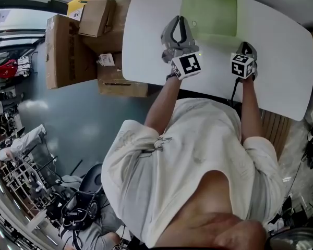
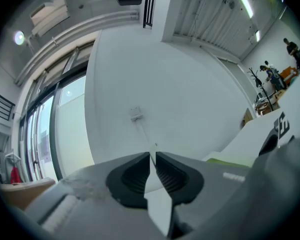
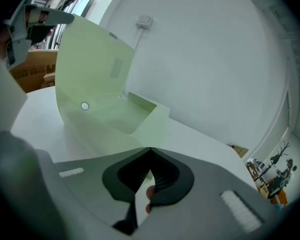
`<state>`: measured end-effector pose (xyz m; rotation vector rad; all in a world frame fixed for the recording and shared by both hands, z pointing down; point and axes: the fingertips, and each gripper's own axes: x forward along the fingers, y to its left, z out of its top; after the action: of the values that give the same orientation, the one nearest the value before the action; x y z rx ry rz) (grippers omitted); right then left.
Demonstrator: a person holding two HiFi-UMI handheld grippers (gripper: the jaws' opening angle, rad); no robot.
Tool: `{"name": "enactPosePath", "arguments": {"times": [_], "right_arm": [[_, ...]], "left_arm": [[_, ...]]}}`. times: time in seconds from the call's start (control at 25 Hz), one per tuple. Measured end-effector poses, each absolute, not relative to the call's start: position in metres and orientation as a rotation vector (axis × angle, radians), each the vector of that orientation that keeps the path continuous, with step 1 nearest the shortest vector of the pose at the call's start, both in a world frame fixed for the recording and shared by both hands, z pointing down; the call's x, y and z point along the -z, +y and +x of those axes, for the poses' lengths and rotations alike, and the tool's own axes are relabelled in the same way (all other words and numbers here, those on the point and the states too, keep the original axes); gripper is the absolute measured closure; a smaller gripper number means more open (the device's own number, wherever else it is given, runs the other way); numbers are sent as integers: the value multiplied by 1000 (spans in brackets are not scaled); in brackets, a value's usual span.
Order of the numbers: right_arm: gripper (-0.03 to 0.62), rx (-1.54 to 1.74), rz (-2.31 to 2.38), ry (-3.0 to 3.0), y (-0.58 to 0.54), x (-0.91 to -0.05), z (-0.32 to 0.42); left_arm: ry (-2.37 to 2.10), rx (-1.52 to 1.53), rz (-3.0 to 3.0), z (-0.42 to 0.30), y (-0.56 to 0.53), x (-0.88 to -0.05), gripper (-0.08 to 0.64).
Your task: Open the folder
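A pale green see-through folder (image 1: 208, 12) lies at the far side of the white table (image 1: 281, 61). In the right gripper view its upper flap (image 3: 90, 59) stands raised and curved, over the lower sheet (image 3: 115, 119), with a white snap (image 3: 85, 105) inside. My left gripper (image 1: 178, 22) is level at the flap's top left edge (image 3: 60, 18). Its jaws (image 2: 152, 156) show a narrow gap with only the wall behind and nothing held. My right gripper (image 1: 246, 46) points down at the folder's near edge. Its tips (image 3: 151, 150) meet on the lower sheet.
Several cardboard boxes (image 1: 73, 46) are stacked on the floor left of the table. A white wall with a socket (image 2: 135, 114) rises behind the table. People stand far off at the right (image 2: 270, 74). The table's right half is bare.
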<state>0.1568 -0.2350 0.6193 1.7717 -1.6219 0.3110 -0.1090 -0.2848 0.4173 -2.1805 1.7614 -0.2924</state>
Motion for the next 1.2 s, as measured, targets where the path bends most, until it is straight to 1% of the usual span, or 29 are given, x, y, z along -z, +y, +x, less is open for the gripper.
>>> {"name": "enactPosePath", "arguments": {"times": [0.28,0.64,0.84,1.2], "right_arm": [[592,-215,1731,-1555,-236,-620,152],[594,-76,1636,-1460,-238,-620,147],[594,35,1553,-1400,-239,-622,143],[594,95,1509,-1368,-242,-625,138]], "left_arm": [[1860,387,-2071,-149,-291,-432,522],[1940,433,-1981,-178,-300,-442,510],[1948,529,-1911,-194,-305,-458,500],[2008,626,-1849,-225,-314,-482,483]]}}
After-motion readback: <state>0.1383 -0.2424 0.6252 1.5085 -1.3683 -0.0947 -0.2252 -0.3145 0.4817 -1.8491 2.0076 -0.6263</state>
